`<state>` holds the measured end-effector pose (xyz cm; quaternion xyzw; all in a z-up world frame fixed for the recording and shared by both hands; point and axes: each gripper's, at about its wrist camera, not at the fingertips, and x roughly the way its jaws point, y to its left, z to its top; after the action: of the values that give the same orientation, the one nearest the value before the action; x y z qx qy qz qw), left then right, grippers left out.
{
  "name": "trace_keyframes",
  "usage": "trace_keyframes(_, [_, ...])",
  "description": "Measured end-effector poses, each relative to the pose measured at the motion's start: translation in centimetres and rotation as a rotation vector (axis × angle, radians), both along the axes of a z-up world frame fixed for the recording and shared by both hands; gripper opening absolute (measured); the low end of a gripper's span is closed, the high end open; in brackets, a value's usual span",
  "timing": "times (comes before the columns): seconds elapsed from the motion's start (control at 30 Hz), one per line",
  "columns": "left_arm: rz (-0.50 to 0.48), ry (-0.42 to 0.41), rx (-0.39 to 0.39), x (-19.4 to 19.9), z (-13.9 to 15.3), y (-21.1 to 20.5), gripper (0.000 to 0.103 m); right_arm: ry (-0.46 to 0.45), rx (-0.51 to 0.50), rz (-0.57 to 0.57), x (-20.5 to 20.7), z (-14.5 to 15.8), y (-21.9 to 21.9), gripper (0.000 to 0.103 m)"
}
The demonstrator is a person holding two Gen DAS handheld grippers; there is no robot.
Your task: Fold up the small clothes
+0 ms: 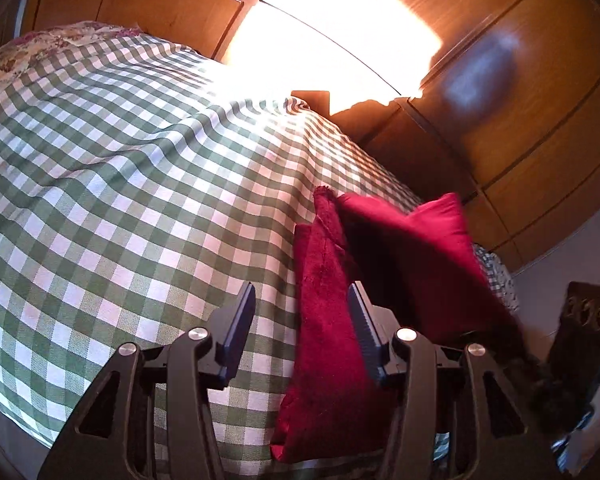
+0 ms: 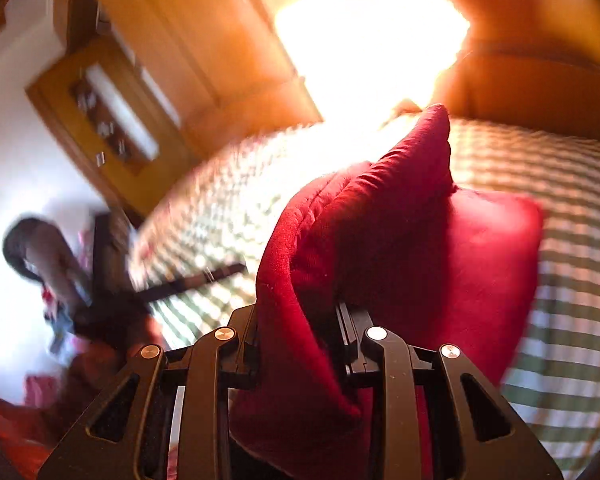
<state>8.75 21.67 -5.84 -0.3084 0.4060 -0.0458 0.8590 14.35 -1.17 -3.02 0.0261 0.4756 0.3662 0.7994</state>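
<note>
A dark red garment [image 1: 324, 304] hangs in folds over the green-and-white checked bedspread [image 1: 120, 184]. In the left wrist view my left gripper [image 1: 302, 312] is open; the red cloth drapes between its fingers against the right finger [image 1: 364, 332], not pinched. In the right wrist view my right gripper [image 2: 296, 320] is shut on a thick bunch of the red garment [image 2: 380, 220], which rises in front of the lens above the bedspread [image 2: 560, 280]. That view is blurred by motion.
A wooden wardrobe [image 1: 500, 80] stands behind the bed with a glaring sunlit patch [image 1: 332, 32]. A floral pillow [image 1: 40, 48] lies at the far left. A dark power strip [image 1: 584, 328] is at the right. A wooden cabinet [image 2: 112, 120] stands by the white wall.
</note>
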Motion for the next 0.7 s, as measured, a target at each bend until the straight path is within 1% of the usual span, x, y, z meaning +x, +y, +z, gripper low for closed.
trace_keyframes(0.07, [-0.015,-0.011,-0.039,0.1,0.1,0.1,0.058,-0.011,-0.082,0.035,-0.5,-1.9,2.1,0.027])
trace_keyframes(0.1, [-0.033,-0.014,-0.068,0.2,0.1,0.0,0.061,-0.029,-0.109,0.047,-0.8,-2.3,2.7,0.027])
trace_keyframes(0.13, [-0.048,-0.017,-0.094,0.3,0.1,0.1,0.064,-0.050,-0.121,0.063,-1.3,-2.5,3.0,0.032])
trace_keyframes(0.17, [-0.065,-0.018,-0.118,0.4,0.0,-0.2,0.064,-0.059,-0.095,0.088,-1.8,-2.3,2.9,0.043])
trace_keyframes(0.2, [-0.084,-0.016,-0.135,0.7,0.0,-0.5,0.066,-0.043,-0.056,0.115,-2.2,-2.0,2.4,0.049])
trace_keyframes(0.23, [-0.106,-0.007,-0.157,1.1,-0.1,-0.9,0.067,-0.024,-0.015,0.140,-2.6,-1.5,2.1,0.060])
trace_keyframes(0.27, [-0.122,0.004,-0.180,1.5,-0.3,-1.2,0.067,-0.007,0.029,0.159,-3.0,-1.0,1.3,0.063])
trace_keyframes(0.33, [-0.150,0.020,-0.236,2.3,-0.6,-1.9,0.069,0.023,0.092,0.174,-3.7,-0.2,-0.7,0.064])
trace_keyframes(0.4, [-0.177,0.031,-0.263,3.1,-0.6,-2.7,0.071,0.037,0.123,0.144,-4.2,0.5,-3.7,0.064])
trace_keyframes(0.53, [-0.233,0.087,-0.285,4.6,-1.0,-4.6,0.070,0.011,0.087,-0.007,-4.7,1.0,-10.4,0.064])
trace_keyframes(0.57, [-0.242,0.094,-0.276,4.8,-1.0,-5.1,0.070,0.006,0.073,-0.043,-4.4,0.9,-12.0,0.064])
trace_keyframes(0.6, [-0.249,0.104,-0.251,5.1,-1.0,-5.7,0.064,-0.001,0.060,-0.065,-4.6,0.9,-12.5,0.064])
trace_keyframes(0.63, [-0.251,0.115,-0.217,5.2,-1.0,-6.2,0.049,-0.006,0.048,-0.085,-4.7,0.6,-13.3,0.064])
trace_keyframes(0.67, [-0.251,0.124,-0.176,5.5,-1.0,-6.5,0.039,-0.007,0.043,-0.095,-4.3,0.3,-13.8,0.064])
trace_keyframes(0.7, [-0.249,0.127,-0.129,5.6,-0.9,-7.0,0.025,-0.011,0.041,-0.107,-4.5,0.1,-13.5,0.064])
